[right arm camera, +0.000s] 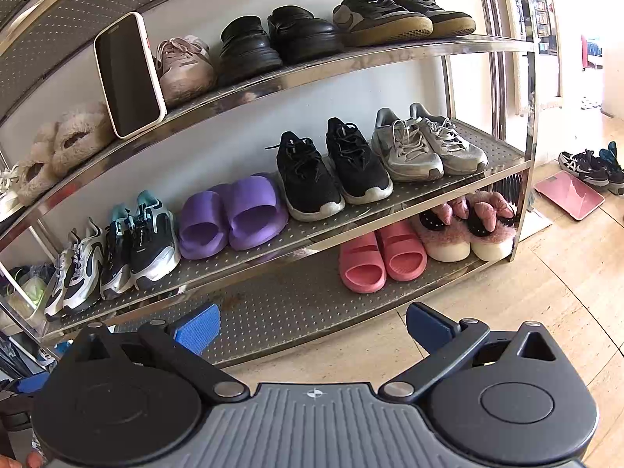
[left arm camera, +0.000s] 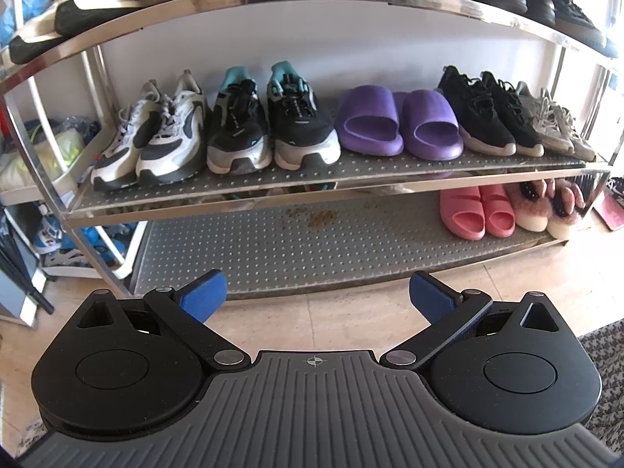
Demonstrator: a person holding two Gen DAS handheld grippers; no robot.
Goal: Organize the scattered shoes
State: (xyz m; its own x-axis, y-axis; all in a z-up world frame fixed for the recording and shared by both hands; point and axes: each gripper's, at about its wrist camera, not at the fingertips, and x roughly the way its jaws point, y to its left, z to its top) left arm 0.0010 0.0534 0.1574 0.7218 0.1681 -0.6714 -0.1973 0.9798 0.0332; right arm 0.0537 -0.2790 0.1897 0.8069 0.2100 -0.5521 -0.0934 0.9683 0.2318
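A metal shoe rack (left arm camera: 335, 173) (right arm camera: 390, 202) stands ahead. Its middle shelf holds white-navy sneakers (left arm camera: 156, 140), black-teal sneakers (left arm camera: 269, 124), purple slides (left arm camera: 397, 124) (right arm camera: 234, 214), black sneakers (left arm camera: 487, 113) (right arm camera: 331, 171) and grey sneakers (left arm camera: 557, 124) (right arm camera: 425, 144). The bottom shelf holds pink slides (left arm camera: 475, 212) (right arm camera: 382, 259) and pink furry slippers (left arm camera: 546, 206) (right arm camera: 468, 226) at its right end. My left gripper (left arm camera: 316, 296) is open and empty, low before the bottom shelf. My right gripper (right arm camera: 312, 329) is open and empty, likewise. Dark sneakers (right arm camera: 592, 165) lie on the floor to the right of the rack.
A phone (right arm camera: 128, 76) leans on the top shelf among fluffy slippers (right arm camera: 66, 144), a pink sneaker (right arm camera: 183, 66) and black shoes (right arm camera: 273, 39). A pink scale (right arm camera: 569, 195) lies on the floor at right. A patterned rug (left arm camera: 608, 370) is at lower right. A cluttered white rack (left arm camera: 50, 179) stands left.
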